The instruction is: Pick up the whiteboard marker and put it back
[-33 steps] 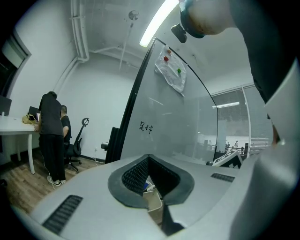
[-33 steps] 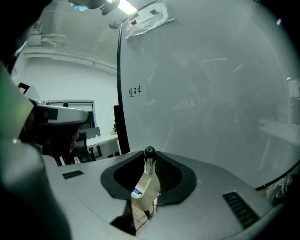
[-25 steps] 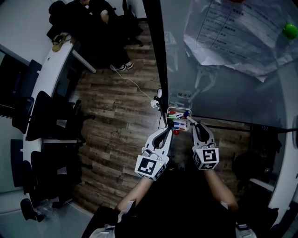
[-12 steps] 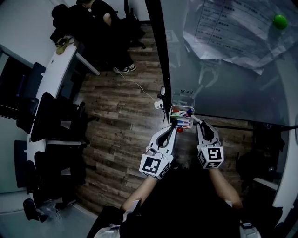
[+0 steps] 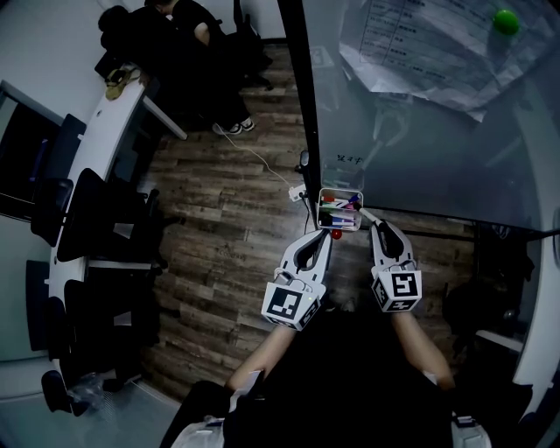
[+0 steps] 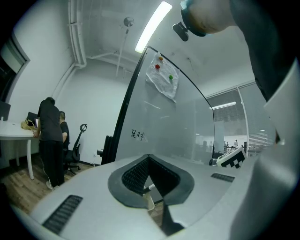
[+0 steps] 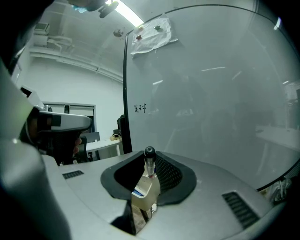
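Grips the marker (image 7: 149, 160) in the right claw (image 5: 371, 224), shut tight on it, just right of the tray (image 5: 340, 190), dark end up between the pads. Pinches the left claw (image 5: 327, 234) narrow on nothing, just short of the tray's near edge. Shows coloured pens (image 5: 337, 214) crowding the tray, with the board (image 5: 420, 149) rising behind the tray.

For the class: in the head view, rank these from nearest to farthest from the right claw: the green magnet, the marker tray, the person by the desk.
1. marker tray: just ahead of the right claw, at centre.
2. green magnet: high up, at the upper right.
3. person: far off, at the upper left.
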`<control>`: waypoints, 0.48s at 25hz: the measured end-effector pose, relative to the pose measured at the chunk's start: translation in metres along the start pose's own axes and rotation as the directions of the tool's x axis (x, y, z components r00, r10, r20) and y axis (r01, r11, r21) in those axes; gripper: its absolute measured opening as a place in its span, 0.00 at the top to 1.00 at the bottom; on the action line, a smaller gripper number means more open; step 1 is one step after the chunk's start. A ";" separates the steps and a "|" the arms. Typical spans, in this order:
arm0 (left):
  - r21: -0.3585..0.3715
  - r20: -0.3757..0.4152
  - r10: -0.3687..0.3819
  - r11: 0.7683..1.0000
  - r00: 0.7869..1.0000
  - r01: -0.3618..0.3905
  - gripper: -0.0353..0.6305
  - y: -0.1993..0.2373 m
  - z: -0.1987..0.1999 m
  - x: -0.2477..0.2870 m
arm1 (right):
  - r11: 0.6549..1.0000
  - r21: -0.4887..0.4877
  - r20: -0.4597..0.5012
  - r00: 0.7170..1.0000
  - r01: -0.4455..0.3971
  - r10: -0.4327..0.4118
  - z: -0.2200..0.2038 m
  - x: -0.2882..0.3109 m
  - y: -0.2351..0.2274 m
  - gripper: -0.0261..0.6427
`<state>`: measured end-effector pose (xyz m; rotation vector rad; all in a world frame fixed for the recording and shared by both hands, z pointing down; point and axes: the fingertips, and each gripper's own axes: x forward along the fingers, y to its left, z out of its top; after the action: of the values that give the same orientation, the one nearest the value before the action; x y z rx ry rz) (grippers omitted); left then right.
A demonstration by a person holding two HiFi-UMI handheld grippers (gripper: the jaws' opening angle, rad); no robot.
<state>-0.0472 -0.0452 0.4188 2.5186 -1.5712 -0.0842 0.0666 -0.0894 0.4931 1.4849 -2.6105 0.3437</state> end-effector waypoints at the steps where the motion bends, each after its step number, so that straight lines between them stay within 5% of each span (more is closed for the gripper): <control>1: 0.004 0.002 -0.001 1.000 1.000 0.001 0.94 -0.001 0.001 0.000 | 1.000 -0.001 0.003 1.000 0.001 -0.001 0.001 -0.002 0.000 0.84; 12: 0.021 0.011 -0.011 1.000 1.000 0.011 0.94 -0.010 0.005 -0.007 | 1.000 -0.006 0.041 0.999 0.011 -0.011 0.010 -0.017 0.003 0.84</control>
<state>-0.0422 -0.0353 0.4118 2.5470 -1.5704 -0.0835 0.0731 -0.0761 0.4791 1.5199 -2.6309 0.3071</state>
